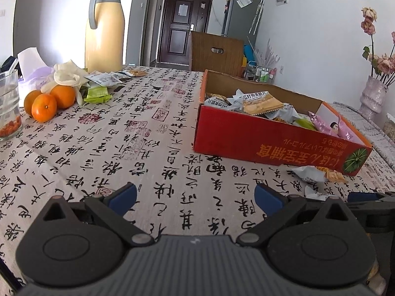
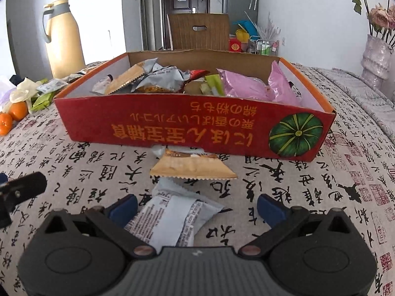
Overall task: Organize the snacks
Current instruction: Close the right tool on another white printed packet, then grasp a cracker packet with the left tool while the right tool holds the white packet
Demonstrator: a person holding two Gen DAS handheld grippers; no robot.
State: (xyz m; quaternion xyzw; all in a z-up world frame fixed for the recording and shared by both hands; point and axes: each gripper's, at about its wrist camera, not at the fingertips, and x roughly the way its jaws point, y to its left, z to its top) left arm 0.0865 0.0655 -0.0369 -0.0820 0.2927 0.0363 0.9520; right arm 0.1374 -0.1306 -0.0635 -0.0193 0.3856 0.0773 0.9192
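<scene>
Right tongs (image 2: 196,208) spread over the grey packet (image 2: 172,218) between them; light, crinkly, slippery, so we pinch mid-body.

left tool (image 1: 195,194), right tool (image 2: 196,206): black linkages, blue pads, ribbed grey housing (copper-coloured pivot pins).
</scene>
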